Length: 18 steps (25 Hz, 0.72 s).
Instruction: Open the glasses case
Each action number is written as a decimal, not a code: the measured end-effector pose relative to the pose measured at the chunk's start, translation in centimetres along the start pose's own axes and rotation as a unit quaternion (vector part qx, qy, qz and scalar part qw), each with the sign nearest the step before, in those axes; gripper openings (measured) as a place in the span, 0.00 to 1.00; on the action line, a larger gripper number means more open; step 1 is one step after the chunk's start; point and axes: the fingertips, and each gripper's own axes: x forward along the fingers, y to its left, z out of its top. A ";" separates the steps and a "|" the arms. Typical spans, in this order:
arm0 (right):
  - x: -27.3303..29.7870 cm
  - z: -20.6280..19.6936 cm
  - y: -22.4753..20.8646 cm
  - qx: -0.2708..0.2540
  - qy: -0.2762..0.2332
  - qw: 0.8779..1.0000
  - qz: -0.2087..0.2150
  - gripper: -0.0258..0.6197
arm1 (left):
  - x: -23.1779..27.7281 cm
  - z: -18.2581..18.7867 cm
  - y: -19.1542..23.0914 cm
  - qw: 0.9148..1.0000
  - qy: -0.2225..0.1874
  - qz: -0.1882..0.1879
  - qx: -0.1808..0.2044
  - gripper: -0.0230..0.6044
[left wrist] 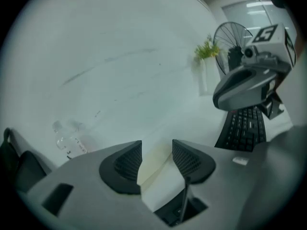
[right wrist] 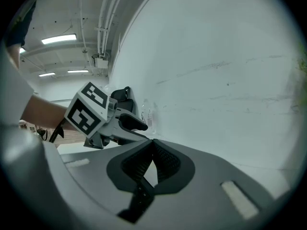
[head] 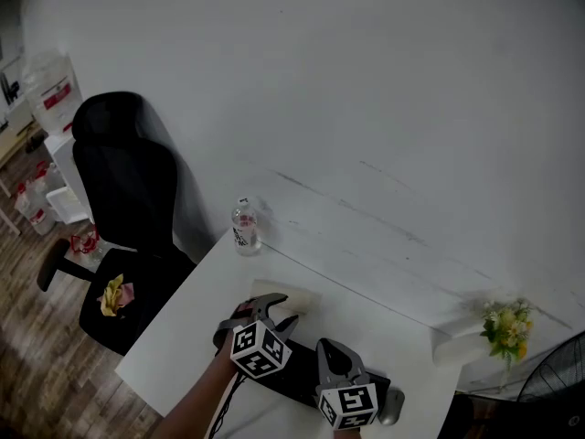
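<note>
The glasses case (head: pixel 291 297) is a pale cream box lying on the white table (head: pixel 183 337), just past my left gripper (head: pixel 280 311). In the left gripper view the case (left wrist: pixel 156 174) shows in the gap between the two ribbed pads (left wrist: pixel 129 163), which stand apart from it; my left gripper (left wrist: pixel 157 158) is open. My right gripper (head: pixel 331 347) hovers to the right over the black keyboard (head: pixel 297 387). In its own view the right gripper (right wrist: pixel 152 143) has its tips together, shut, with nothing held. The case's lid looks closed.
A clear water bottle (head: pixel 245 227) stands at the table's far edge by the wall. A grey mouse (head: pixel 391 408) lies right of the keyboard. Flowers (head: pixel 507 323) sit far right and a fan (head: pixel 559 390) stands beyond them. A black office chair (head: pixel 128 199) stands left of the table.
</note>
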 end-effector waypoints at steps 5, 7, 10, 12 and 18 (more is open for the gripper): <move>0.1 -0.6 -0.4 0.001 0.005 1.000 -0.001 0.05 | 3.0 -1.6 -1.2 0.991 0.068 -0.010 0.113 0.35; 0.2 -0.8 -0.5 0.003 0.008 1.000 -0.001 0.05 | 4.1 -2.1 -1.4 0.985 0.088 -0.012 0.145 0.35; 0.2 -1.2 -0.7 0.004 0.013 1.000 0.000 0.05 | 5.5 -2.8 -1.7 0.974 0.116 -0.019 0.194 0.35; 0.2 -1.4 -0.7 0.004 0.016 1.000 0.002 0.05 | 6.3 -3.5 -2.0 0.965 0.131 -0.024 0.226 0.35; 0.2 -1.9 -1.0 0.007 0.023 1.000 0.002 0.05 | 8.0 -4.4 -2.0 0.951 0.149 -0.015 0.270 0.32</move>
